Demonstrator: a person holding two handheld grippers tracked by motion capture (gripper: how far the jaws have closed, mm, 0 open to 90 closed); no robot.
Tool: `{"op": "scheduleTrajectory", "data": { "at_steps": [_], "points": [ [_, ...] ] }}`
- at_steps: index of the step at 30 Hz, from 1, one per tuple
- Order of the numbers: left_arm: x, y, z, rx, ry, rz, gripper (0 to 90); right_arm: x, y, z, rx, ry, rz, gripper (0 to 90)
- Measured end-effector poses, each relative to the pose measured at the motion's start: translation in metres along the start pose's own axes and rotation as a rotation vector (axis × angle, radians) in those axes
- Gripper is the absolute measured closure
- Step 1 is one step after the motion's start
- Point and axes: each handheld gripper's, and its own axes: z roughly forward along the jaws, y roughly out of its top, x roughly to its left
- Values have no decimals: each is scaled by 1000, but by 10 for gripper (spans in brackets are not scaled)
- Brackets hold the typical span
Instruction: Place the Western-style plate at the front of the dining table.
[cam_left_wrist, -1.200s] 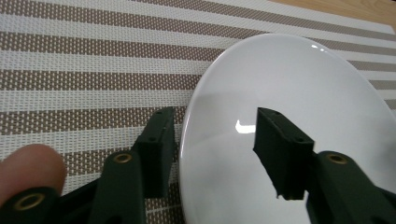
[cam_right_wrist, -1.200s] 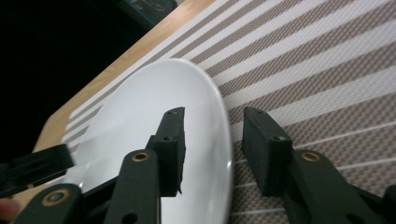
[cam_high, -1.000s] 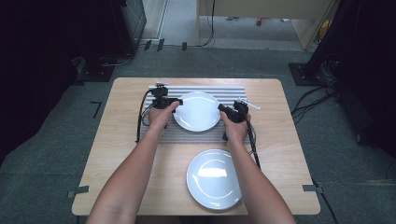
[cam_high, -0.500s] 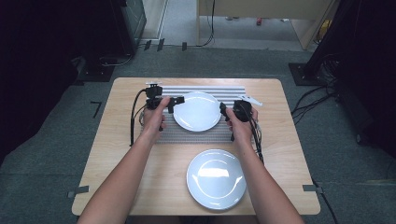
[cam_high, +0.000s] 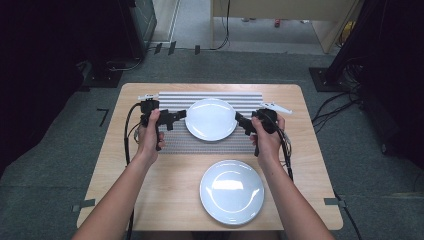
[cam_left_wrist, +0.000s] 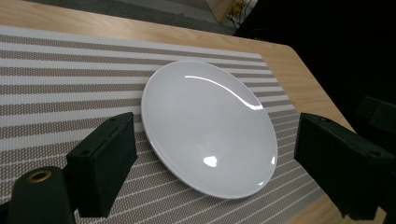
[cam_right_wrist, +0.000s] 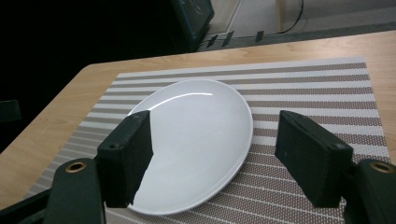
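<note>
Flanking the far plate (cam_high: 211, 119) on its striped mat (cam_high: 212, 145), we hold left tongs (cam_high: 176, 117) and right tongs (cam_high: 241, 123) agape (seemingly not touching it).

Round white plate (cam_high: 211, 119), shiny, bare, flat on striped mat (cam_high: 210, 145) at far middle of table. Second white plate (cam_high: 232, 191) flat on wood, near edge.

bare striped mat (cam_high: 210, 145) lies open on every side of the far plate (cam_high: 210, 119); the left gripper (cam_high: 176, 118) and right gripper (cam_high: 241, 122) flank it, the near plate (cam_high: 232, 191) sits well apart toward the person.
</note>
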Motion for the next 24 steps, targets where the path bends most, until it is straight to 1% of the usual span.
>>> {"op": "scheduleTrajectory", "data": {
  "at_steps": [2,5,10,12,16,19,21,23,24],
  "points": [
    [-1,-3,-7,-8,-7,6,122,2,0,-5,3,12,-14,262],
    [-1,-8,-17,-19,-7,16,119,3,0,-14,-7,8,-51,260],
    [-1,-16,-33,-37,10,45,116,-2,-6,-29,-1,14,-63,259],
    [-1,-20,-40,-43,-1,44,114,-4,-8,-35,2,14,-81,256],
    [-1,-29,-53,-58,-10,48,112,-7,-14,-50,-1,21,-97,251],
    [-2,-36,-62,-68,4,62,110,-10,-18,-60,-3,24,-107,249],
    [-3,-41,-68,-70,1,66,106,-13,-21,-67,-2,32,-106,248],
    [-4,-46,-74,-80,12,78,100,-15,-24,-74,-1,36,-112,246],
    [-5,-49,-77,-84,7,75,100,-16,-25,-77,-2,36,-114,244]
  ]
}}
